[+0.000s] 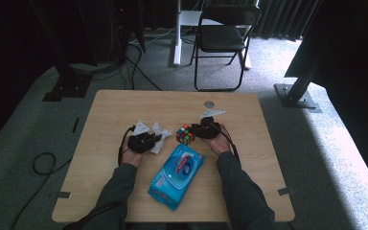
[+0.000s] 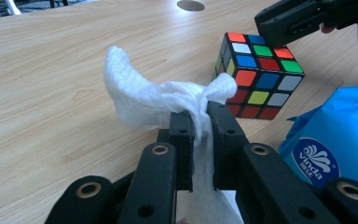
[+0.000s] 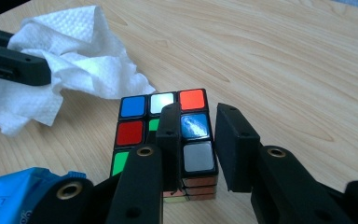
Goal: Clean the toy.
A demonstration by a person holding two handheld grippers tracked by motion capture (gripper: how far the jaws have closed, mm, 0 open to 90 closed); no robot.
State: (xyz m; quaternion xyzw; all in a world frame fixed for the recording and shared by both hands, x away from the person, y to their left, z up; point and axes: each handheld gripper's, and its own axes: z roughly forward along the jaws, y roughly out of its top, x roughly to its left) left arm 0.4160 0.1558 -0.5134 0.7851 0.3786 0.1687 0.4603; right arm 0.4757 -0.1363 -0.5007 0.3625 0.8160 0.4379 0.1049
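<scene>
Centrally on the wooden table lies a blue pack of wet wipes, its flap shut, so whatever is inside stays hidden; in the left gripper view its near end is cut off by the frame. The left gripper has its jaws pinched narrow on a crumpled white tissue, which bulges out above the pads and hangs down between the jaws. Just beside the tissue sits a colour cube on the table, between the two hands and close to the far corner of the wipes pack. The right gripper reaches over the cube from its right side: one jaw lies across the top face and the other stands beyond the cube's edge, with one column of stickers between them. Its jaws are drawn close, yet whether the pads actually press the cube is hard to make out. In the high view both grippers are small and dark, and their fingertips cannot be told apart.
</scene>
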